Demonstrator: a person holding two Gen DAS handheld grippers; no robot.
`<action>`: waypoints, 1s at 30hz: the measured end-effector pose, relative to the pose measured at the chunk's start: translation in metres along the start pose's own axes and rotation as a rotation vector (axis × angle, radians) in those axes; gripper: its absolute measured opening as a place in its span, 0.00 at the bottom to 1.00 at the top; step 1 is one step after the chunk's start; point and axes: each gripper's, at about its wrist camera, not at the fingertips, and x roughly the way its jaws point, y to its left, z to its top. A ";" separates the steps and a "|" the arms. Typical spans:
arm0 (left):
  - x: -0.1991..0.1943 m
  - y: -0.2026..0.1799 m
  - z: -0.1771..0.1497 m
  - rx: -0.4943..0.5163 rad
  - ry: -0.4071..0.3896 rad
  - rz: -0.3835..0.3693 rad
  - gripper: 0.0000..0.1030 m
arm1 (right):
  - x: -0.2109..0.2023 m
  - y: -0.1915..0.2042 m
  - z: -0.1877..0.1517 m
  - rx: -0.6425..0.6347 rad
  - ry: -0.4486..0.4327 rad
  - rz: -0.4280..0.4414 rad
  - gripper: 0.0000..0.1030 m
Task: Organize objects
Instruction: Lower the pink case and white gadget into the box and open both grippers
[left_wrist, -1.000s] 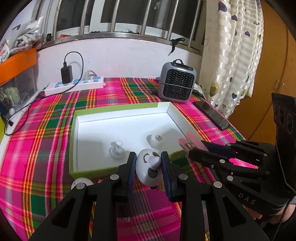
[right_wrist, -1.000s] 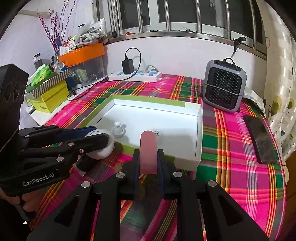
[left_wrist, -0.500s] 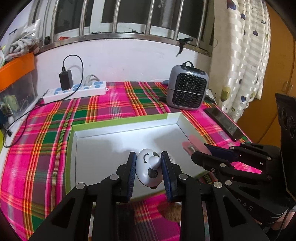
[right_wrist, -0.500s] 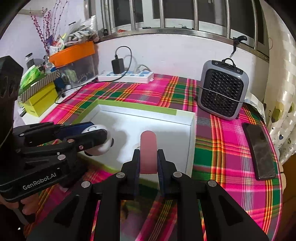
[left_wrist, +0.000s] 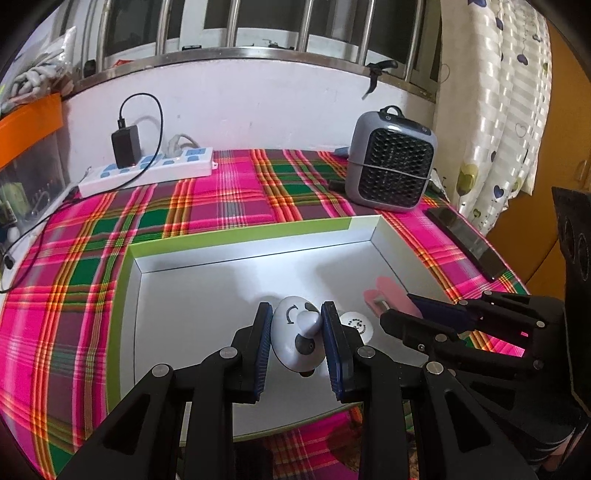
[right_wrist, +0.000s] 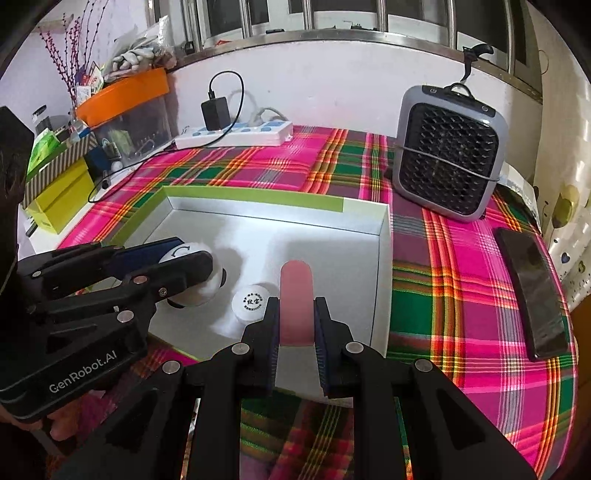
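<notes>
1. While both grippers hang over the near end of the white box (left_wrist: 207, 280), one small white round piece (right_wrist: 249, 303) already lies on its floor, so part of the sorting looks done.
2. The left gripper (left_wrist: 297, 341) is clamped on a white egg-shaped toy (left_wrist: 295, 338), held above the box floor.
3. The right gripper (right_wrist: 295, 325) pinches a flat pink strip (right_wrist: 296, 295), to the right of the round piece.
4. Left to do, I judge: setting both down and letting go.
</notes>
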 end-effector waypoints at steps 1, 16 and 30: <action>0.002 0.000 0.000 0.001 0.005 0.002 0.24 | 0.001 0.000 0.000 0.000 0.005 -0.001 0.18; 0.014 0.000 -0.005 0.002 0.057 0.001 0.24 | 0.009 0.002 -0.001 0.011 0.031 0.002 0.18; 0.001 -0.005 -0.003 0.013 0.016 -0.010 0.25 | -0.008 0.005 -0.004 0.020 -0.037 -0.010 0.31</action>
